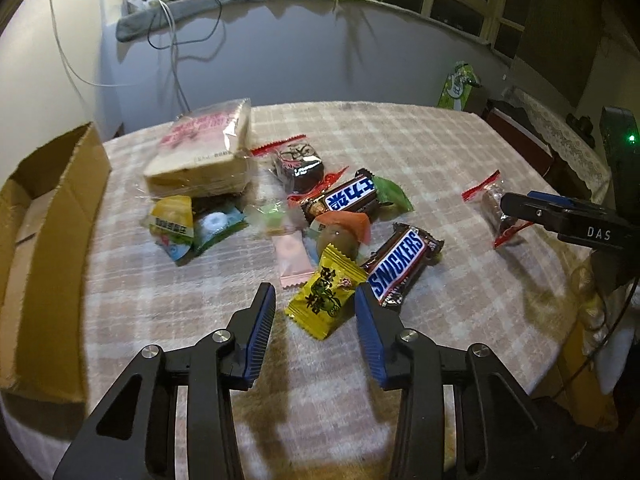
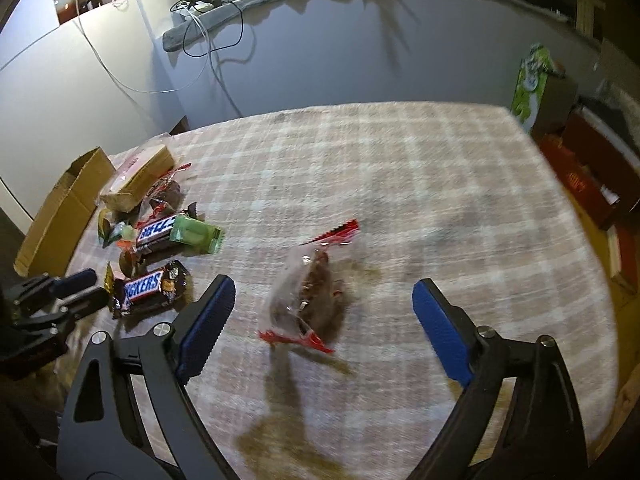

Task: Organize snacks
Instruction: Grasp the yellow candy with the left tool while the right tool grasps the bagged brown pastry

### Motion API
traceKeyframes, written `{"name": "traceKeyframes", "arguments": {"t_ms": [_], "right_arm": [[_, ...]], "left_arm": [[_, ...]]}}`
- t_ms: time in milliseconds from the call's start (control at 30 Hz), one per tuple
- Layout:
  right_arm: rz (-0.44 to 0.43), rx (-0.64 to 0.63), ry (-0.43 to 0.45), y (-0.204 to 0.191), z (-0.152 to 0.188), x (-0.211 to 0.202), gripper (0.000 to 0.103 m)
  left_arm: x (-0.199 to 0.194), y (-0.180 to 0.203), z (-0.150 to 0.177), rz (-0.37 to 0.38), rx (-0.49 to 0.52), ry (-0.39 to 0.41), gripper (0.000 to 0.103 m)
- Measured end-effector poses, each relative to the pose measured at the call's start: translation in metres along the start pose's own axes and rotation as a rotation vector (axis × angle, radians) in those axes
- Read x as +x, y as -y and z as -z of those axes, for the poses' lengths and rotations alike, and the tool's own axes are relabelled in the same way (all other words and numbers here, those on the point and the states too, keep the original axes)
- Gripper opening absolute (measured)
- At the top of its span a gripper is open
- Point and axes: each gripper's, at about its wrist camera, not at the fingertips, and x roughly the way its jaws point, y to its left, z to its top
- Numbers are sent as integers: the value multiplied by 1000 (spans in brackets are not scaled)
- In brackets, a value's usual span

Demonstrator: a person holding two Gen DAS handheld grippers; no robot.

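The brown treat in the clear wrapper with red ends [image 2: 308, 300] looks blurry, and the cardboard box [image 1: 48, 216] at the left edge of the desk [image 1: 440, 152] is cut off. The right gripper [image 2: 324, 300] has its jaws spread wide around that treat and holds nothing. The left gripper [image 1: 316, 300] has its jaws spread on either side of the yellow candy [image 1: 326, 296], beside the Snickers bar [image 1: 400, 262], near the snack pile.

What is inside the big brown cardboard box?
The cardboard box stands open at the table's left edge. Only bare brown walls and a folded bottom flap show inside, no snacks. Its near wall hides the rest of the floor, so something small there could go unseen.
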Motion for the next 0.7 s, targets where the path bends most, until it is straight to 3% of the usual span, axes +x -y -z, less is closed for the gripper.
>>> {"name": "traceKeyframes", "arguments": {"t_ms": [67, 300, 700], "right_arm": [[-11, -2, -7, -3, -1, 4, 90], [-4, -18, -43, -11, -4, 21, 83], [21, -3, -62, -3, -2, 27, 47]], "left_arm": [[4, -1, 0, 13, -4, -13, 32], [10, -7, -2, 36, -29, -24, 30], [15, -12, -2, 36, -47, -17, 22]]}}
